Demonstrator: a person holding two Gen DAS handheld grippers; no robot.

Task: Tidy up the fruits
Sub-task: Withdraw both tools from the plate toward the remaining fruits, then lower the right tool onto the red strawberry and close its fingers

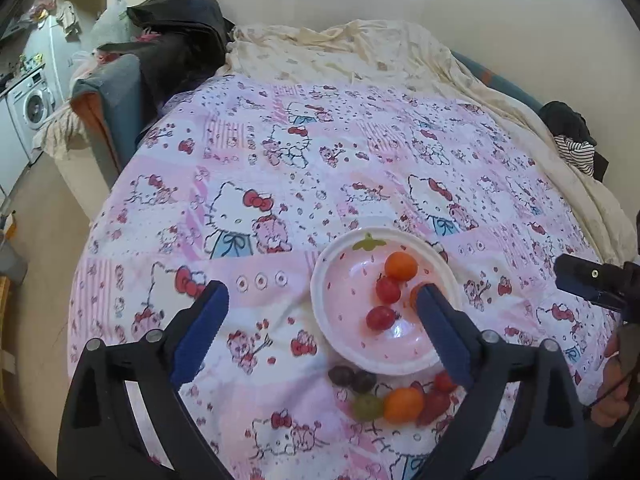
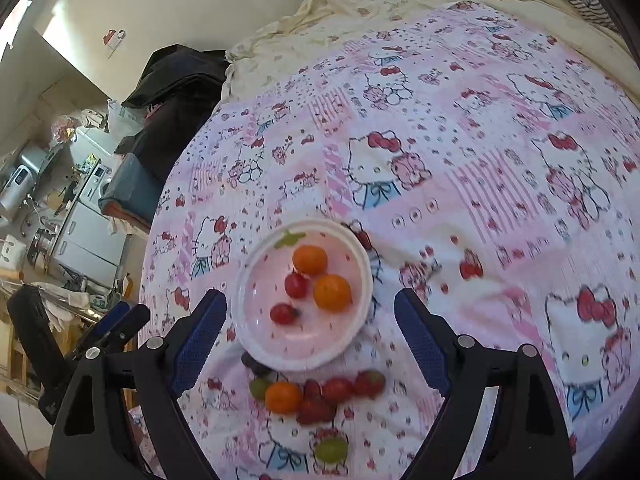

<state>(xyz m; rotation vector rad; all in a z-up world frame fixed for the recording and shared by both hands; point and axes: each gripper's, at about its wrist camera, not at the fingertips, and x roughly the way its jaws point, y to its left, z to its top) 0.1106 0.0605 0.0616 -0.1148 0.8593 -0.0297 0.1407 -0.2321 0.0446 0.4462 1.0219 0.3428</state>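
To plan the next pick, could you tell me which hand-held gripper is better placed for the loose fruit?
Probably the right hand-held gripper: open, with the fruit pile centred beneath it, below the bowl.

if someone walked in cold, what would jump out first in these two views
The loud pink cartoon-cat bedspread fills both views. At its near edge sits a white bowl holding two orange fruits and two small red ones, with a loose row of fruit on the cloth just in front. Both grippers, left gripper and right gripper, hang open above it.
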